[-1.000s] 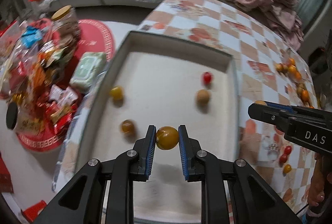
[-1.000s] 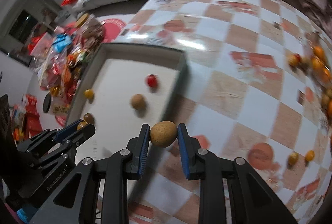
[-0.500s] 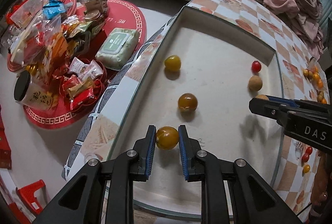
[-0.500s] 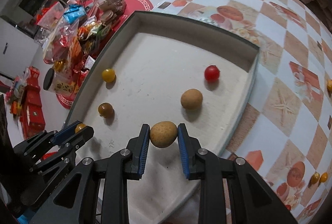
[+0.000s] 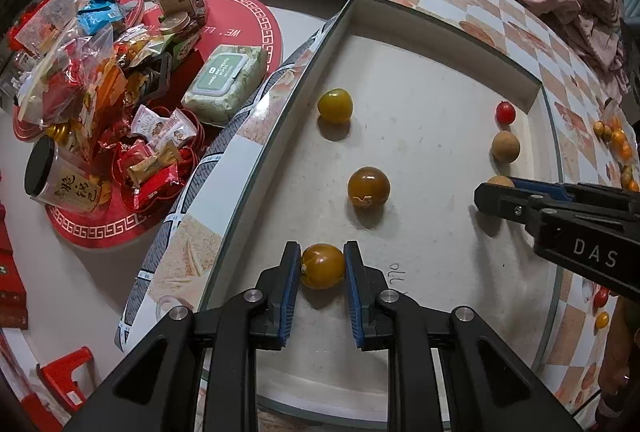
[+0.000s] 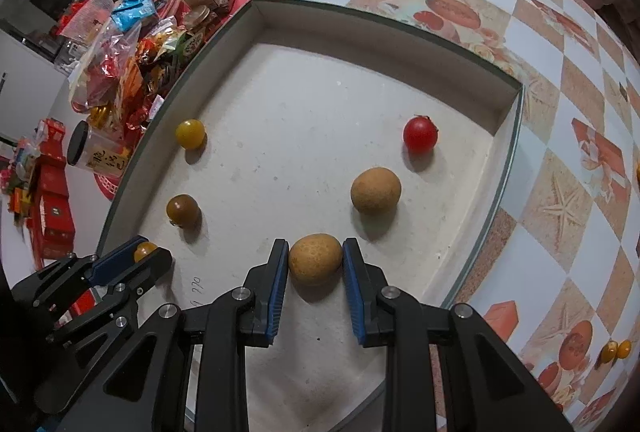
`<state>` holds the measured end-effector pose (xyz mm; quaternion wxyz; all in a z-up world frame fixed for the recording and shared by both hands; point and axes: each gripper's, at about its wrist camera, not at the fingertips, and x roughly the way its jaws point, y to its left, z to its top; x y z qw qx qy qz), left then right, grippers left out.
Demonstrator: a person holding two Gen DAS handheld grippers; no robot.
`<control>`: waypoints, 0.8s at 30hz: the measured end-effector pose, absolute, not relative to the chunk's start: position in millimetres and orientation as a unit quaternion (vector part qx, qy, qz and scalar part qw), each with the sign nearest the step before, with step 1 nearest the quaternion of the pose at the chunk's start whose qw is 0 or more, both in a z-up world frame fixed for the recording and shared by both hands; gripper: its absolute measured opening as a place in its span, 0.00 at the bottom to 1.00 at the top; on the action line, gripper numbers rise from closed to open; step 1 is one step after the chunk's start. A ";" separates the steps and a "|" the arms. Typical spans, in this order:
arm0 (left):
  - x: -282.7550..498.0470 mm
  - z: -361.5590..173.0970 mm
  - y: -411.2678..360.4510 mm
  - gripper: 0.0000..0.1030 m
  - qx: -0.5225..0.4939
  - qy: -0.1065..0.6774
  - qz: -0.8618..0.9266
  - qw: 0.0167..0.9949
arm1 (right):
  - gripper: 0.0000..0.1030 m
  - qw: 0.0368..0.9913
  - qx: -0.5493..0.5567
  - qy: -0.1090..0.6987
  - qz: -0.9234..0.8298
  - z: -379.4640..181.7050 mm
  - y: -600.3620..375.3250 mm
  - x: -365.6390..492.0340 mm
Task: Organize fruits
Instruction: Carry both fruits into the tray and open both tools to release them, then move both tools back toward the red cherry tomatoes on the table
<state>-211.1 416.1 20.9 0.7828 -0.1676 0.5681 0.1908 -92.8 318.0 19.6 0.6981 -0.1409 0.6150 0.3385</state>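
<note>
Placement step, both hands loaded. The left gripper (image 5: 322, 266) has its fingers (image 5: 290, 284) closed on an amber tomato (image 5: 322, 266), held low over the near left part of the shallow tray (image 5: 440, 31) that sits on the checked table (image 6: 560, 79). The right gripper (image 6: 315, 259) clasps a tan, rough-skinned longan (image 6: 315, 259) over the near right part of the same tray. Already lying in the tray: a yellow tomato (image 5: 335, 105) and a brown tomato (image 5: 368, 187) in a left column, a red tomato (image 6: 420, 133) and a second longan (image 6: 375, 190) in a right column. Judged from this layout, each held fruit extends its own column; the next move calls for lowering to the tray floor and parting the fingers gently so the round fruit does not roll. More loose fruit (image 5: 616, 139) waits on the table beyond the tray.
</note>
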 end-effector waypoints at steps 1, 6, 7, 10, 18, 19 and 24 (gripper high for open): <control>-211.0 20.1 415.8 0.23 -0.166 0.569 0.191 0.782 | 0.29 0.698 -0.142 0.615 0.339 18.6 317.9 -92.7; -208.6 19.3 414.1 0.24 -0.151 0.576 0.191 0.780 | 0.30 0.697 -0.144 0.615 0.341 17.0 317.8 -91.8; -208.9 19.4 413.9 0.34 -0.151 0.576 0.188 0.781 | 0.30 0.695 -0.142 0.617 0.342 16.4 317.4 -91.2; -212.0 24.7 411.7 0.70 -0.152 0.559 0.190 0.792 | 0.40 0.694 -0.143 0.618 0.341 19.3 317.9 -90.9; -209.4 27.3 405.4 0.70 -0.137 0.572 0.182 0.788 | 0.68 0.702 -0.113 0.614 0.344 36.8 305.6 -88.0; -208.6 28.6 404.6 0.70 -0.136 0.572 0.180 0.789 | 0.72 0.704 -0.108 0.611 0.346 40.0 303.5 -88.3; -197.7 37.7 391.6 0.70 -0.119 0.575 0.164 0.793 | 0.78 0.720 -0.078 0.603 0.336 57.8 282.7 -83.5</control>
